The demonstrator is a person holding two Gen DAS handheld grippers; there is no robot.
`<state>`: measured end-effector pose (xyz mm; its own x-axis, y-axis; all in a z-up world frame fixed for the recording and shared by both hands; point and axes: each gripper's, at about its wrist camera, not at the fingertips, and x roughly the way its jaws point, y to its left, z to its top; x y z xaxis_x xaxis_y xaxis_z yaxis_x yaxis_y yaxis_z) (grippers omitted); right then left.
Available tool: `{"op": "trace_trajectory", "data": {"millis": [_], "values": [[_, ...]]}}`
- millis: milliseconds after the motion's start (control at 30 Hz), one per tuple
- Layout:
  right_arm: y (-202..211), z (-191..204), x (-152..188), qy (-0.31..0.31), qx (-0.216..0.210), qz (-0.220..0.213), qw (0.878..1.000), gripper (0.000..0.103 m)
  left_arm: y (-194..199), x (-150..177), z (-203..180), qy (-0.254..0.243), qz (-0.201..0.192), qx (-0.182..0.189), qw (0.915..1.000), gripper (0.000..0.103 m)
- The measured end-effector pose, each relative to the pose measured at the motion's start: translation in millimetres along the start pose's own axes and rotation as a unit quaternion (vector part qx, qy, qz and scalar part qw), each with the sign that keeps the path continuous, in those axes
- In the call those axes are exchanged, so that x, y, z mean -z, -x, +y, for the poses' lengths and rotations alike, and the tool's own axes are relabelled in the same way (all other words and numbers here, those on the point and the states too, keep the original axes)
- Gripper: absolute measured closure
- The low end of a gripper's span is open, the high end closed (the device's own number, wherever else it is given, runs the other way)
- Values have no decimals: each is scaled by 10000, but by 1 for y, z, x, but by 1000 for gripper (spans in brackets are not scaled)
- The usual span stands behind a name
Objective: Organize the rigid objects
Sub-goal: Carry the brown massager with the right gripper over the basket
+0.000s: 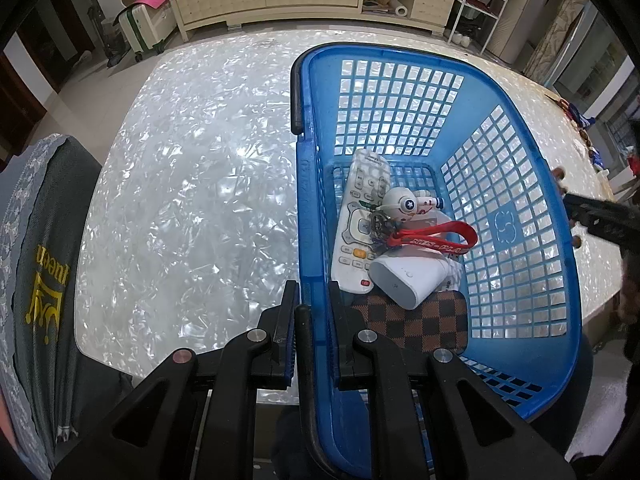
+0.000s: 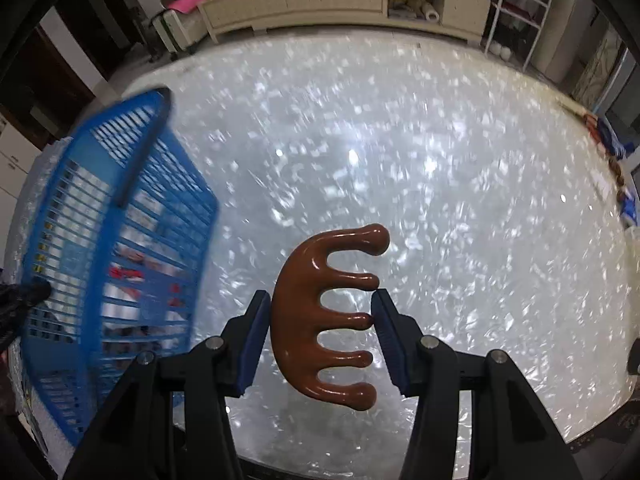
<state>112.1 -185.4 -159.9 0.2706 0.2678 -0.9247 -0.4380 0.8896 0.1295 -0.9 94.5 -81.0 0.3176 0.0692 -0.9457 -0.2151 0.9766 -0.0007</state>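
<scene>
Basket (image 1: 516, 248), blue plastic with lattice walls, stands on the pearly white counter (image 1: 192, 200). Left gripper (image 1: 314, 312) is clenched on the basket's near rim, one finger outside the wall and one inside, with the black handle (image 1: 297, 100) running along that same rim.

Contents of the basket:
- a white remote control (image 1: 360, 216), lying lengthwise against the left wall;
- a small white round toy figure (image 1: 402, 204) on a key ring, resting partly on the remote;
- a red strap (image 1: 436, 238), looped, attached at the key ring;
- a white rounded case (image 1: 408, 278), lying over the near end of the remote;
- a brown checkered wallet (image 1: 420, 320), flat on the basket floor, nearest the left gripper, partly under the white case.

Right gripper (image 2: 320, 326) is grasping a brown wooden massage comb (image 2: 316, 312) with five rounded prongs. One pad bears on the curved back of the comb, the other on the prong tips. The comb is off the counter surface, to the right of the basket and apart from it. The right-wrist view is motion-blurred.
</scene>
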Motion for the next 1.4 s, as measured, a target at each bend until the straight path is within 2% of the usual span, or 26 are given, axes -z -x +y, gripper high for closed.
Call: {"op": "trace_trajectory", "data": {"millis": [167,467,767,967,1400], "values": [[38,16,-10,245,-133,-346,9990,54,0,0,1,3,-1,-9,10000,89],[62,83,-26,803,-328,-674,9940,54,0,0,1,22,-11,-1,10000,89],[46,133,-30,1424,-549,-637,9862,54,0,0,2,19,-17,-18,10000,89],[18,149,-27,1519,-691,-474,9848,54,0,0,1,8,-15,-32,10000,89],[-6,167,-26,1890,-584,-179,9801,53,0,0,-1,-30,-20,-49,10000,89]]}}
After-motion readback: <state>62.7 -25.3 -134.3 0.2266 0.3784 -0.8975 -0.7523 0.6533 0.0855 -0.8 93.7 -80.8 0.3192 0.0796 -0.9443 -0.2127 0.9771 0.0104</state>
